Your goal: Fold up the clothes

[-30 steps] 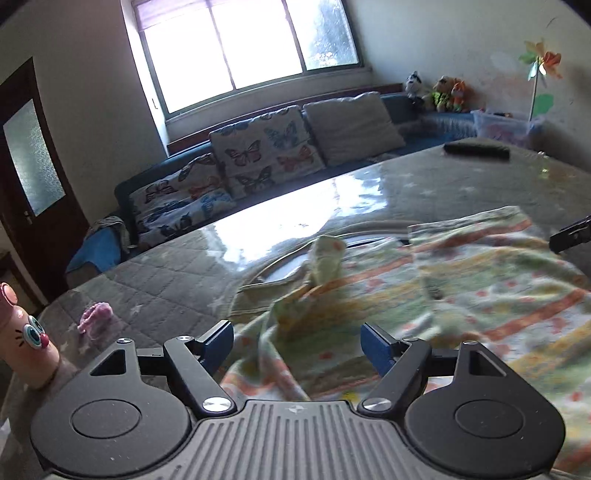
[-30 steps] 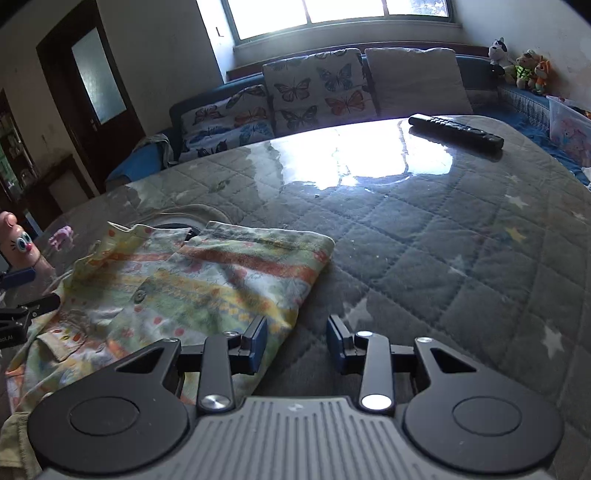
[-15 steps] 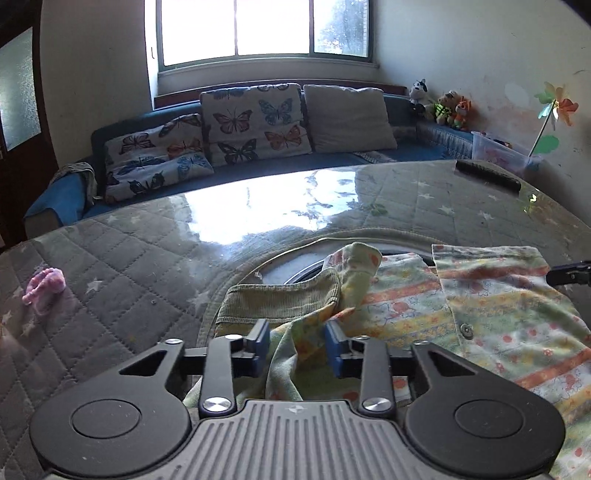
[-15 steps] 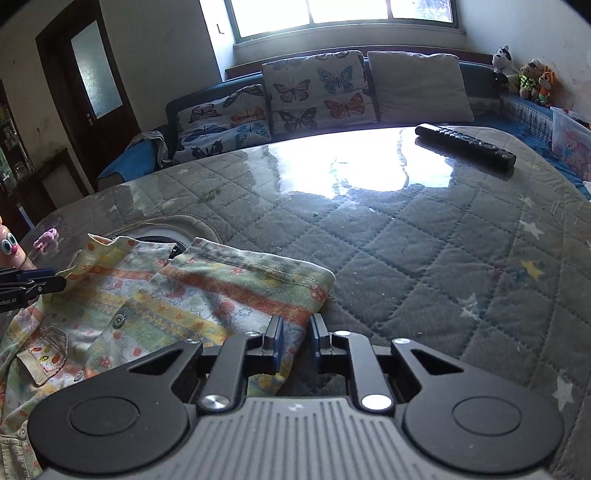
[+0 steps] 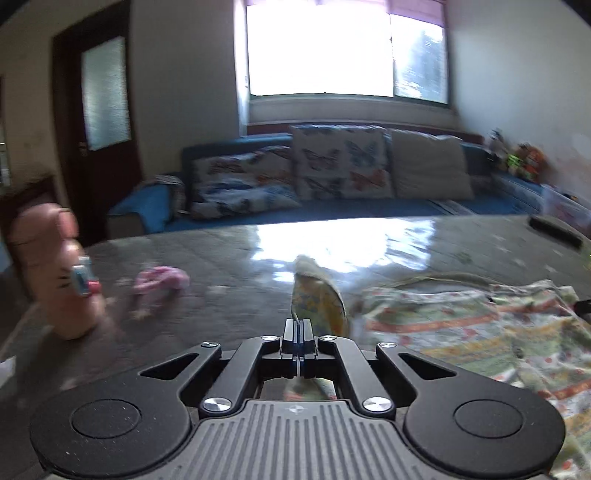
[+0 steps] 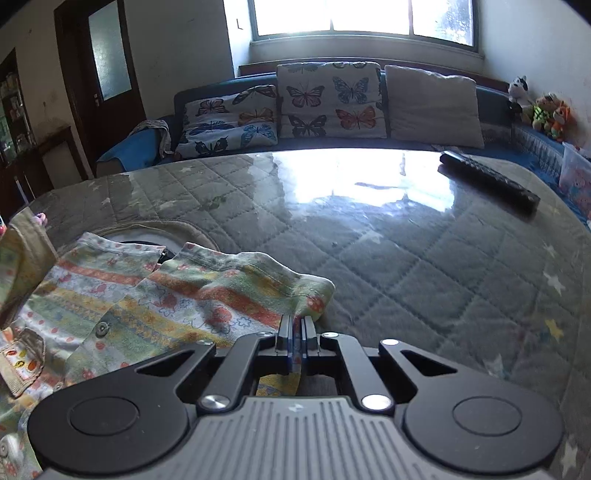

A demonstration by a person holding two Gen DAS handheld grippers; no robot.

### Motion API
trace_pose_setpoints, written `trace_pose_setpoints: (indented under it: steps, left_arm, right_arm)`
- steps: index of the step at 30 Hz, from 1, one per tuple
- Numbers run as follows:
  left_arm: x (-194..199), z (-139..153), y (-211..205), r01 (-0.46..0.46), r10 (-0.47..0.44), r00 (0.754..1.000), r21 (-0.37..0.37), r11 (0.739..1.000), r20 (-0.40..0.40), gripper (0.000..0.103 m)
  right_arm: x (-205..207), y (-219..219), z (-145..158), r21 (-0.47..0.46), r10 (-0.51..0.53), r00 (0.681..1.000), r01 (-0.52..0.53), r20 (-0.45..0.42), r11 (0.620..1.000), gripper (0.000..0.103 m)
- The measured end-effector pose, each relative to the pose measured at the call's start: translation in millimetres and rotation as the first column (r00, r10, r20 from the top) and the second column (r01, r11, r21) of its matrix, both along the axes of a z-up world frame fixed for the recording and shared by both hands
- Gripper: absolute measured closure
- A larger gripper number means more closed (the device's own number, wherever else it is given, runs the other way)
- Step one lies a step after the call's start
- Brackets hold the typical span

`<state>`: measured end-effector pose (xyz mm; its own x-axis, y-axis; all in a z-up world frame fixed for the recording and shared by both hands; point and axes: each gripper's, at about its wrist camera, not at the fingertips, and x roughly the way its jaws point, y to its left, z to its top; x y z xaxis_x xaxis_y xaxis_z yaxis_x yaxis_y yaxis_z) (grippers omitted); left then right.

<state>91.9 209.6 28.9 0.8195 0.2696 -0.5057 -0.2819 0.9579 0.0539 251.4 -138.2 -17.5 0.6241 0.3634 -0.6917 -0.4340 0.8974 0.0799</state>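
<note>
**Both grippers pinch the shirt**

A shiny quilted desk [image 6: 424,258] fills the room in front of a blue sofa [image 6: 491,99]. The little striped shirt [image 6: 155,295] lies at the lower left of the right view. The right gripper [image 6: 295,326] pinches its edge. The left gripper [image 5: 297,328] pinches a raised fold at the middle of its view.

The shirt [image 6: 155,295] lies on the counter [image 6: 406,258], at its near left in the right wrist view. The right gripper [image 6: 295,326] sits at the shirt's right edge, cloth between its fingers. The left gripper [image 5: 297,328] sits at the shirt's left end, where a fold stands up before it. Left of that fold lie a small toy [image 5: 160,282] and, further left, a figurine [image 5: 59,269]. A remote [image 6: 487,182] lies at the far right. Behind the counter stands a sofa [image 6: 495,107] with cushions [image 6: 328,99], below a window [image 6: 362,18].
</note>
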Motion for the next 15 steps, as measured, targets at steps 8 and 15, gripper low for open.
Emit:
trace_pose_setpoints:
  steps: [8,15]
  left_arm:
    - [-75,3,24,-0.222,0.224,0.974,-0.058,0.973,0.031,0.102]
    - [-119,-5,24,-0.300,0.300,0.954,-0.071,0.951,-0.009,0.102]
  right_arm:
    - [25,39,-3,-0.088,0.037,0.998,-0.032,0.052,0.996,0.099]
    - [8,33,8,-0.096,0.061,0.996,-0.055,0.067,0.994,0.091]
